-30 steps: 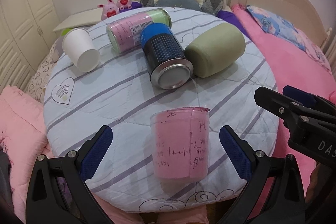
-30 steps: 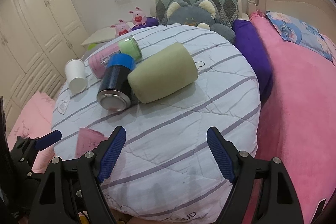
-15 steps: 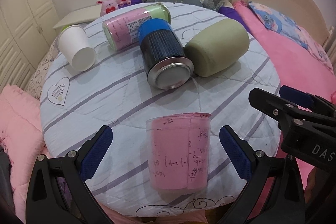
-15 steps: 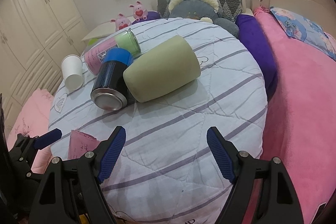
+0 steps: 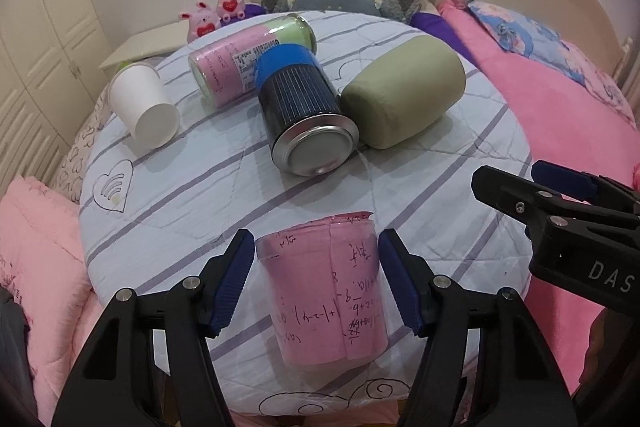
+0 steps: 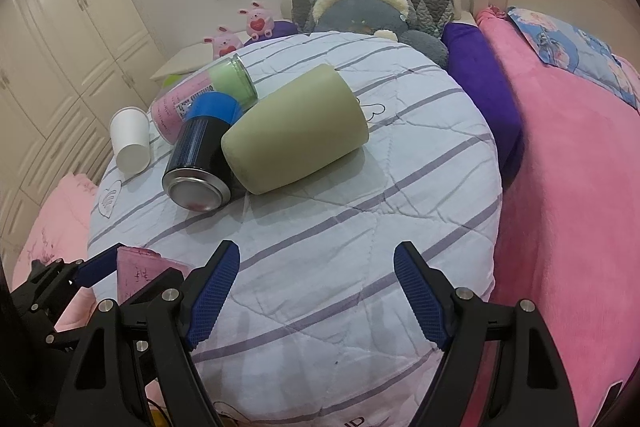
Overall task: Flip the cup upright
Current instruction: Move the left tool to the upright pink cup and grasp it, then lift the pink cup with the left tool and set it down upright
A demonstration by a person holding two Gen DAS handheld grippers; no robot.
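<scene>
Bracketing the near pink cup [image 5: 322, 291], the left gripper [image 5: 316, 281] stands released; grasp and flip remain; right gripper [image 6: 316, 297] idles agape.

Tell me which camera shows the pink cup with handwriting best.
Left wrist view: the pink cup sits whole between the left gripper fingers. The right wrist view catches only a corner of it, behind that gripper.

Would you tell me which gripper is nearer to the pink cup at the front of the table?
Left. The left gripper has its fingers on either side of the pink cup; the right gripper is off to its right, open over bare cloth.
</scene>
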